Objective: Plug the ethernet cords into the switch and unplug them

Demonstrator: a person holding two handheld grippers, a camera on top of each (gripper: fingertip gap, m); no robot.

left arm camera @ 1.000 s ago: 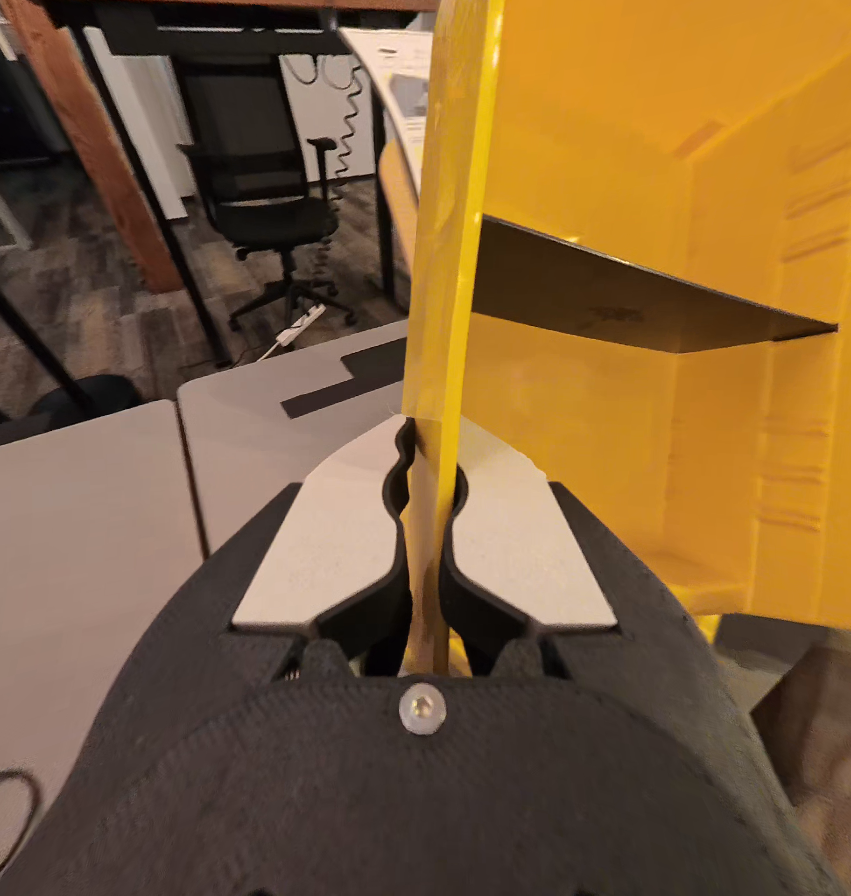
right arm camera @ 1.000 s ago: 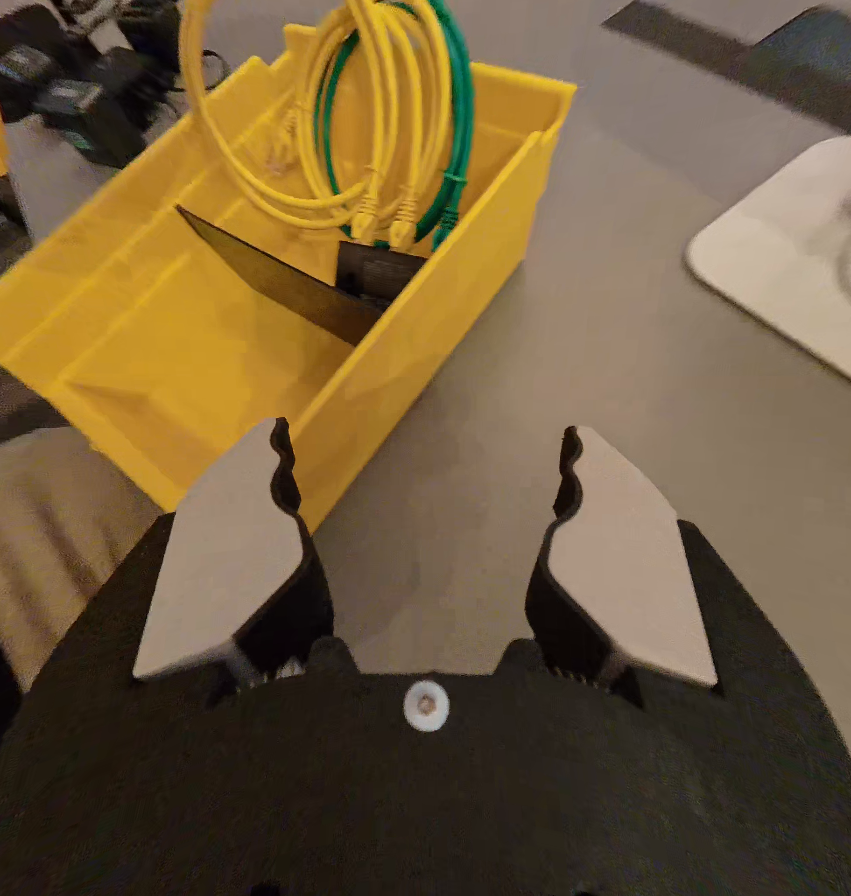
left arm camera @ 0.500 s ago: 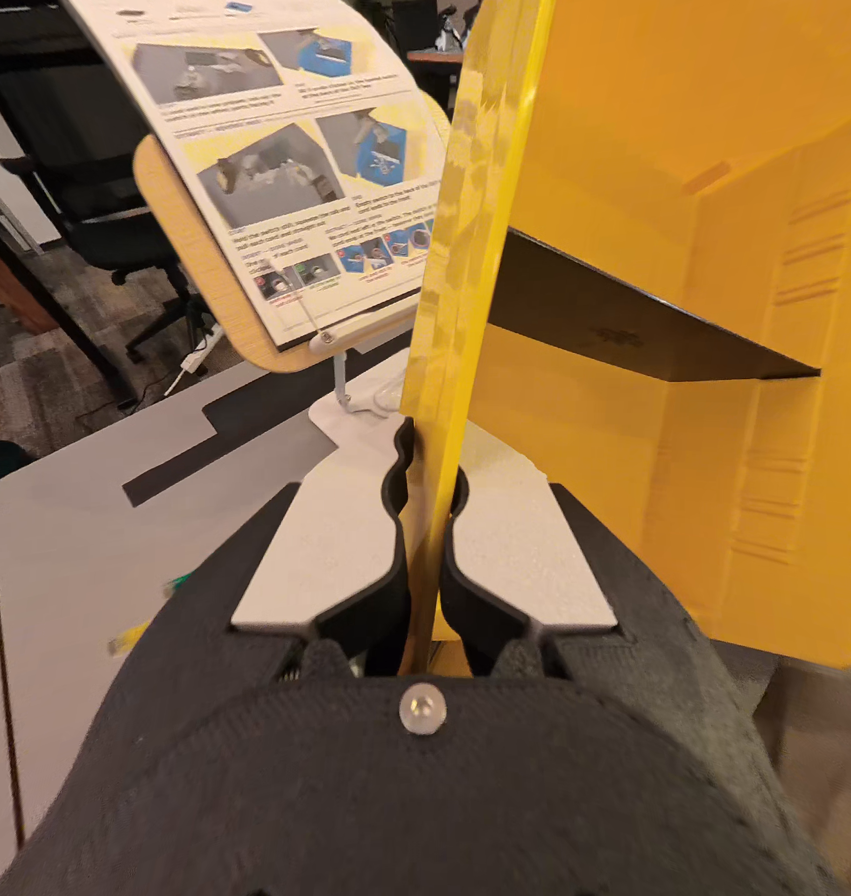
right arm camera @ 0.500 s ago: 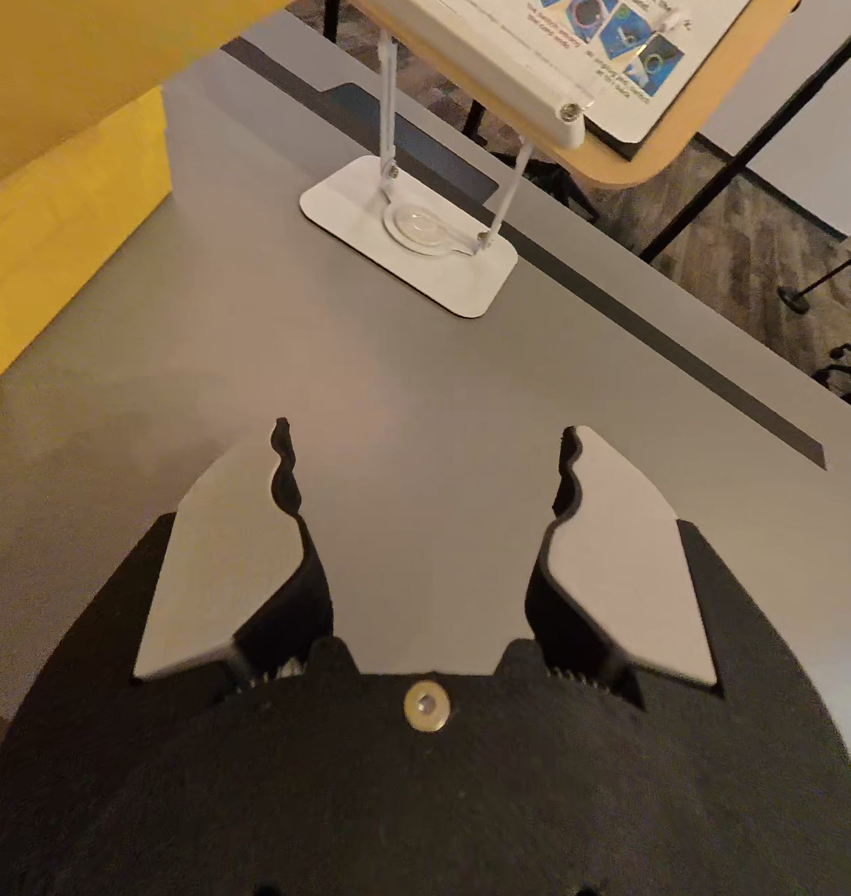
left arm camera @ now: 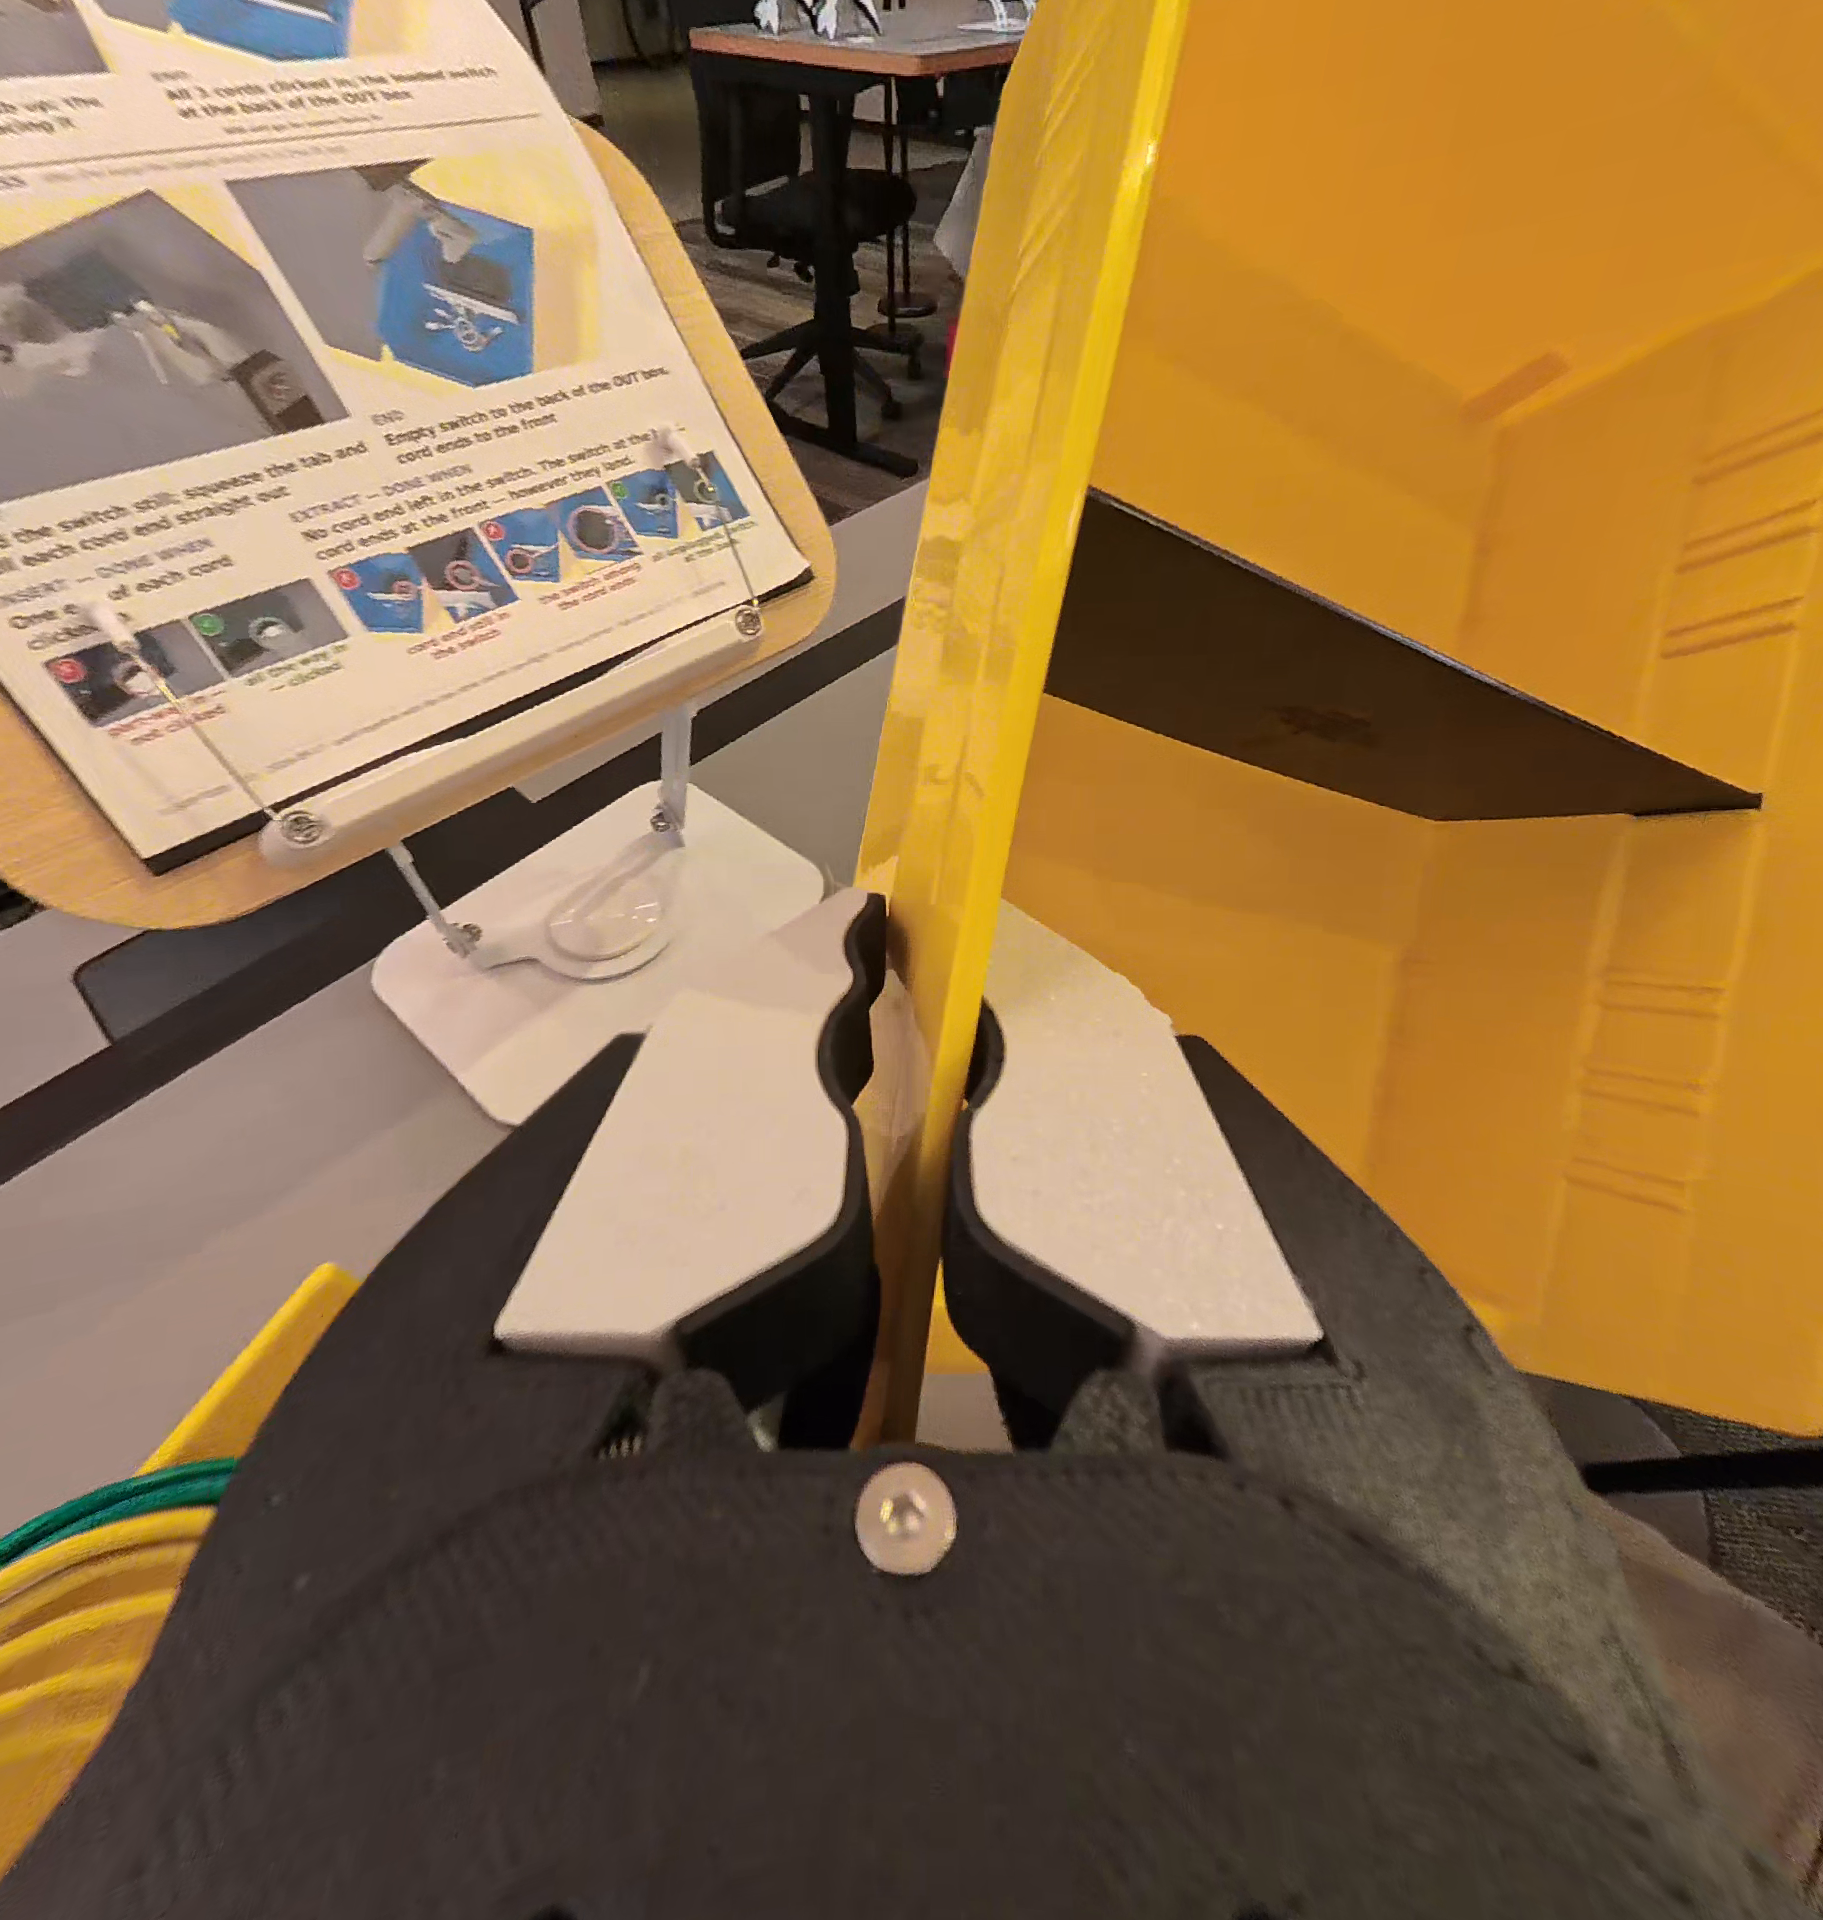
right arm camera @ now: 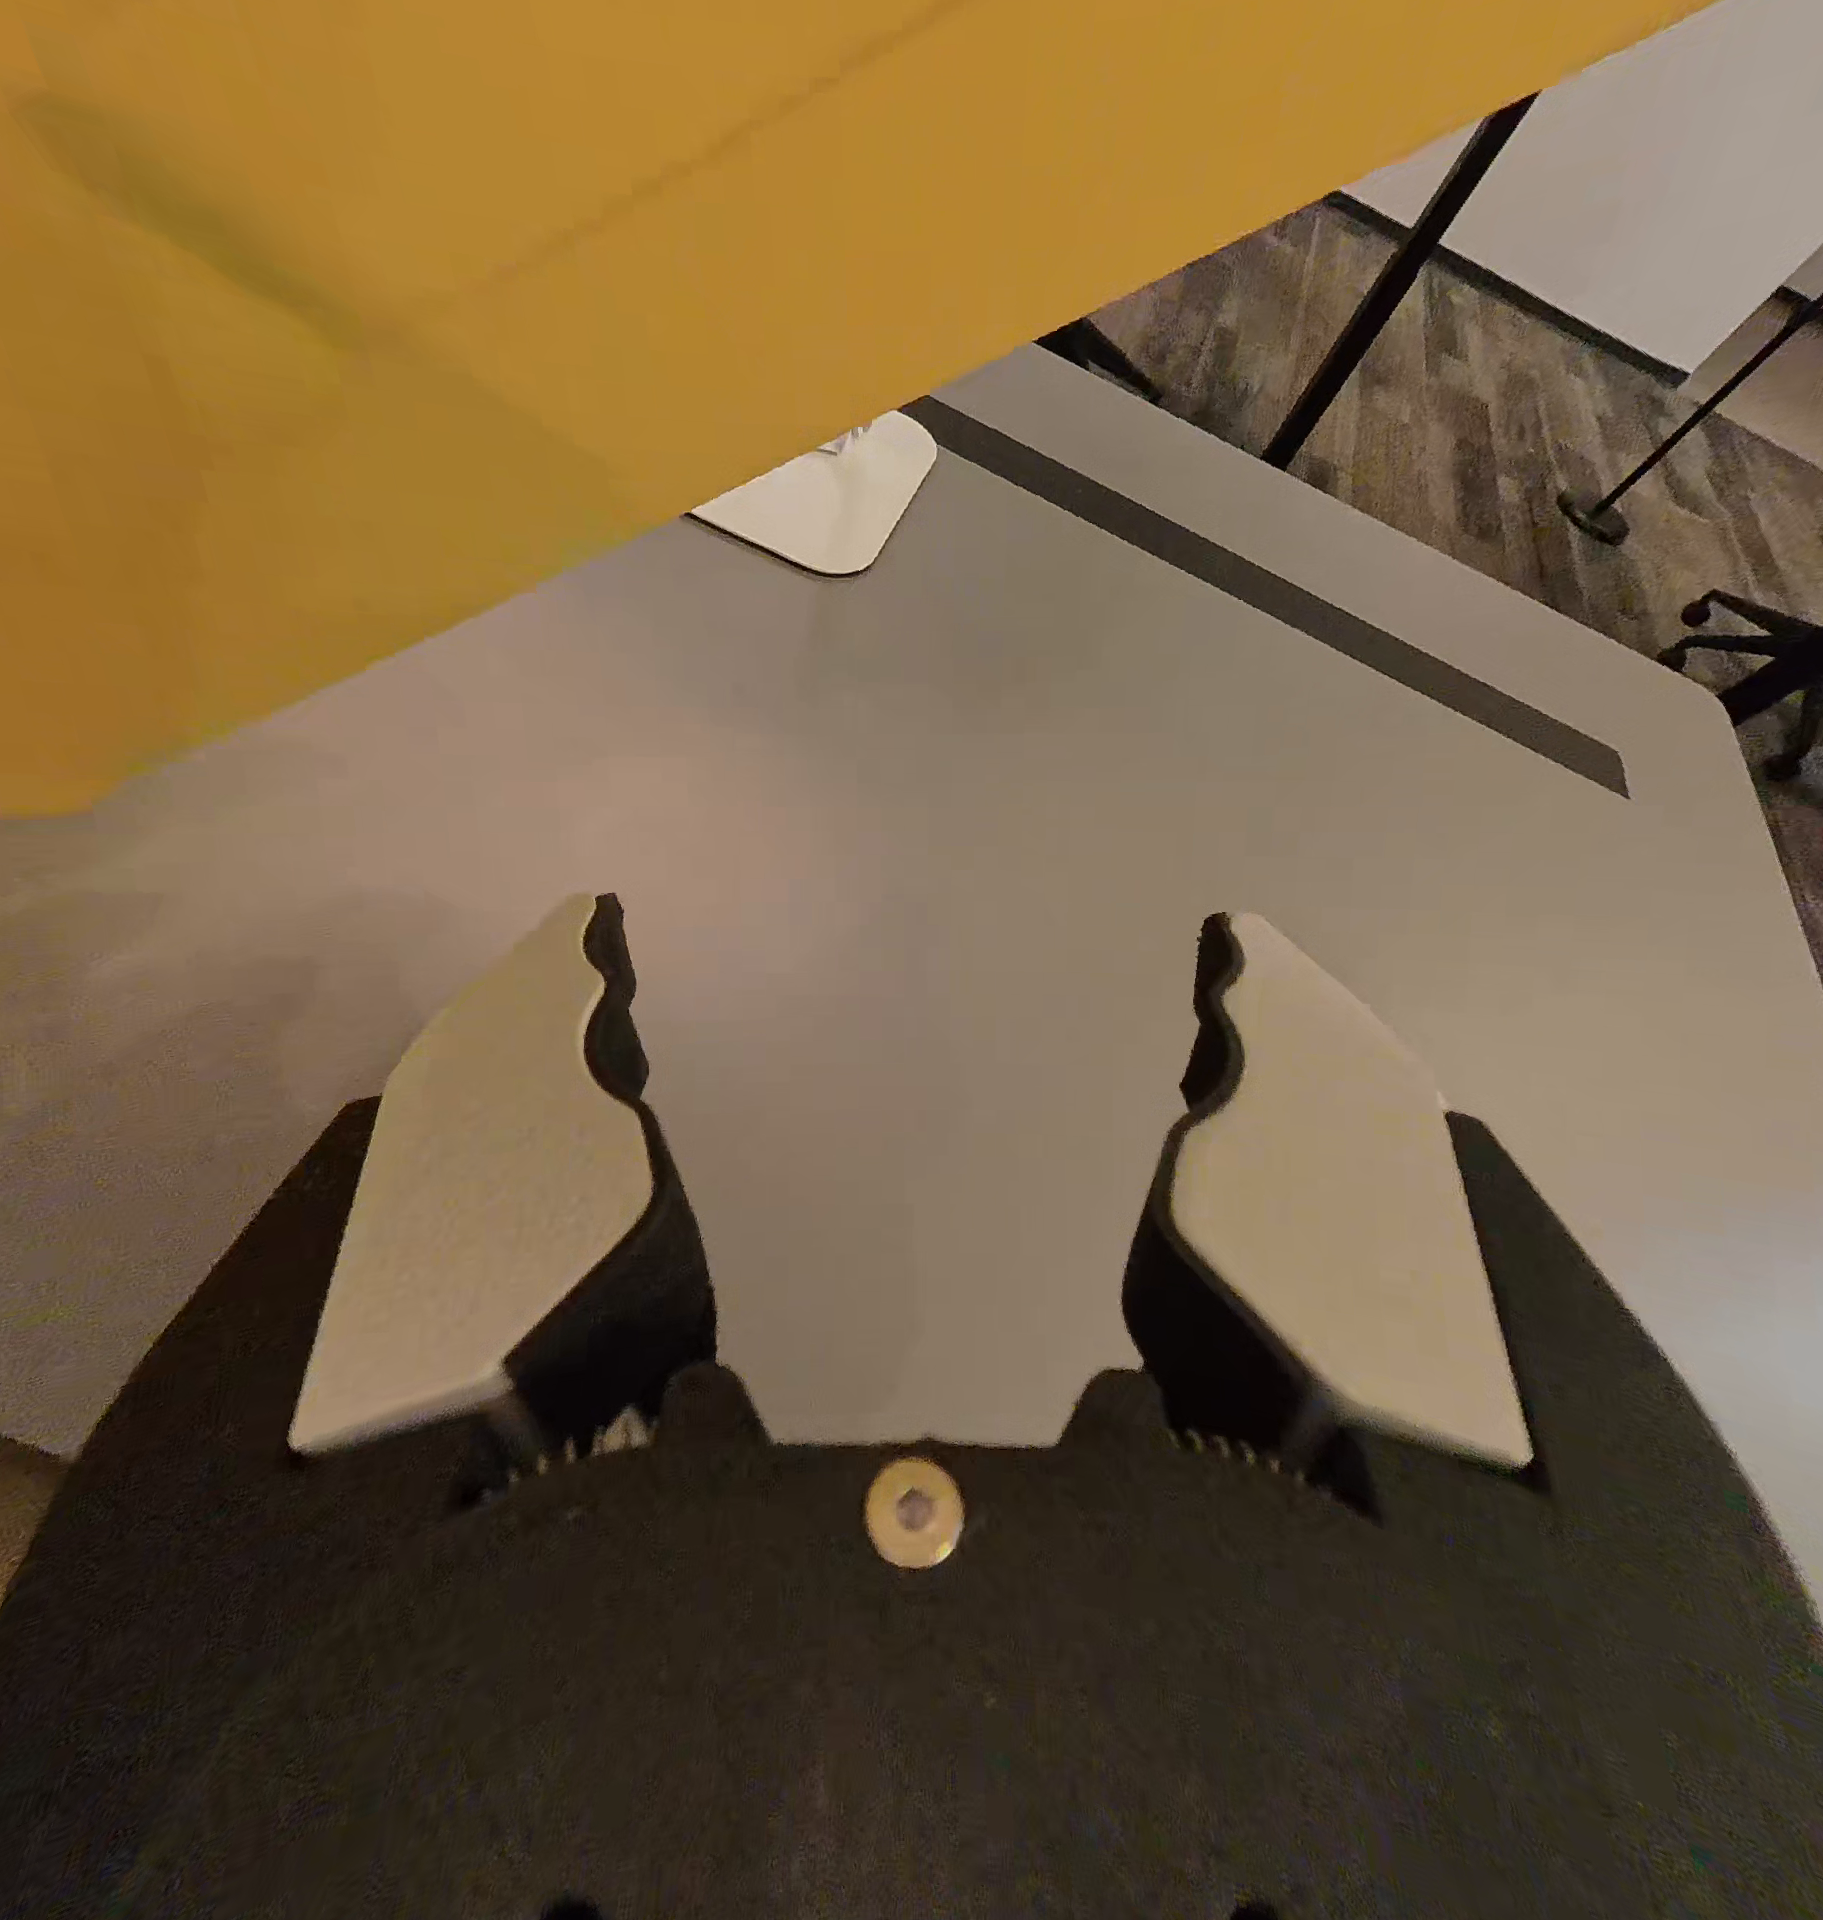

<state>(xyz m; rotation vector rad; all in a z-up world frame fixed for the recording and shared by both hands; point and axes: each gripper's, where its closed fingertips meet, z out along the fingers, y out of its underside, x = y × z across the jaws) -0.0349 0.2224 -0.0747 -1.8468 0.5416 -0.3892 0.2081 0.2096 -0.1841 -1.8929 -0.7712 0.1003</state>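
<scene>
yellow and green cords (left arm camera: 45, 1558) lie coiled.

The only writing stands on a white printed sheet (left arm camera: 294, 436) at 10 o'clock in the left wrist view. It lies on a tilted wooden board (left arm camera: 13, 831) with rounded corners and rests on a white ledge (left arm camera: 533, 748), with 2 thin wire clips across its lower part. The sheet bears several lines of black print and short red captions beneath a row of small pictures along its lower edge. Small red and green round marks sit on those pictures. At 2 o'clock, a faint mark on the black divider (left arm camera: 1406, 717) inside the yellow bin (left arm camera: 1302, 312) is too dim to read. Nothing readable shows in the right wrist view.
</scene>
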